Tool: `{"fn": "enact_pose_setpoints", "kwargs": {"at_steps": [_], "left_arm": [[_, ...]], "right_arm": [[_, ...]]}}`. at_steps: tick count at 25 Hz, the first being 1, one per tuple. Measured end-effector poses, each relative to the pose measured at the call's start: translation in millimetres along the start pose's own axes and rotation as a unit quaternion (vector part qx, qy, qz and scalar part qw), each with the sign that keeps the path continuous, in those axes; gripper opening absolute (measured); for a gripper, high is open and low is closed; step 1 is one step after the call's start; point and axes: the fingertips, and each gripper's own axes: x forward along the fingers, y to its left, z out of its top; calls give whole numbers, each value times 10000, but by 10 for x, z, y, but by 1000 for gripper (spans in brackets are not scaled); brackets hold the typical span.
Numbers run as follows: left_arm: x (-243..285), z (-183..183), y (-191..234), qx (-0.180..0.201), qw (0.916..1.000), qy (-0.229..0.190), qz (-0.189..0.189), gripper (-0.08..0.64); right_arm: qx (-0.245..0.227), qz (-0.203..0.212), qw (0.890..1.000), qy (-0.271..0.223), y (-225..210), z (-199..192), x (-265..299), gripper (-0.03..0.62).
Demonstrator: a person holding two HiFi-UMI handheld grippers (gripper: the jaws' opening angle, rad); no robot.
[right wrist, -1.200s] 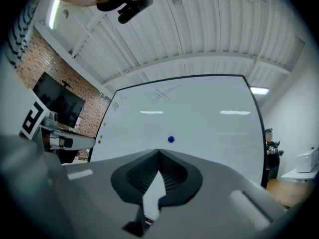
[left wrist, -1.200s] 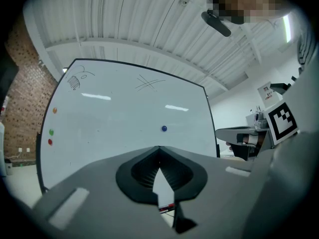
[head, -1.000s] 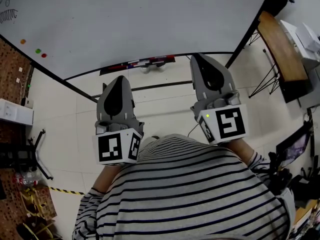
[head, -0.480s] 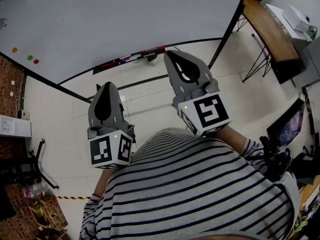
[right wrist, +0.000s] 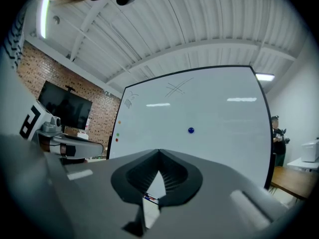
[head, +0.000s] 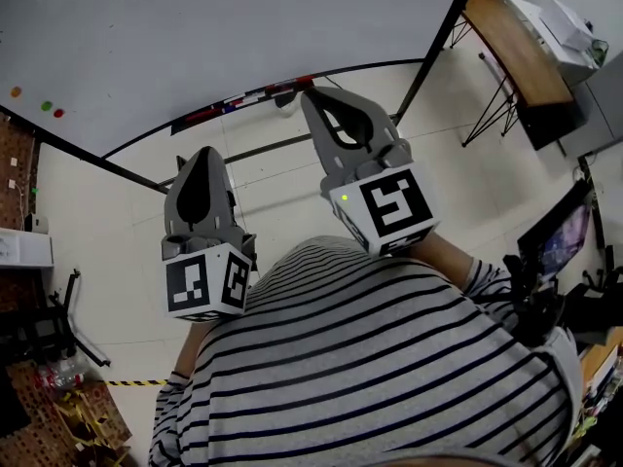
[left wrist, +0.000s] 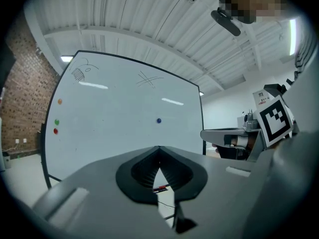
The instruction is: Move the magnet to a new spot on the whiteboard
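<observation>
Just the background stuff around the room

A wooden table [head: 514,47] is seen at the upper right on the pale tiled floor [head: 107,222], with white boxes [head: 560,22] just beside it. A brick wall [right wrist: 65,78] is shown with a dark screen [right wrist: 65,111] set against it. Yellow-black tape [head: 131,383] is laid on the floor at lower left, and a ribbed white ceiling [left wrist: 139,24] is caught overhead.

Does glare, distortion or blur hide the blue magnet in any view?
Left gripper view: fisheye bows the whiteboard, light streaks reflect on it, blue magnet clear. Right gripper view: same bowing and streaks, magnet sharp. Head view: board edge curves, magnet out of frame.
</observation>
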Motion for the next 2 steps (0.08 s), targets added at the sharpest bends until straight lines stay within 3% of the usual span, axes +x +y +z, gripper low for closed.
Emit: {"fn": "enact_pose_setpoints", "kwargs": {"at_steps": [2], "left_arm": [[0,-13,-50,5,10000,26,-79,15]], "right_arm": [[-56,-67,10000,48,-25,-24,-43,2]]}}
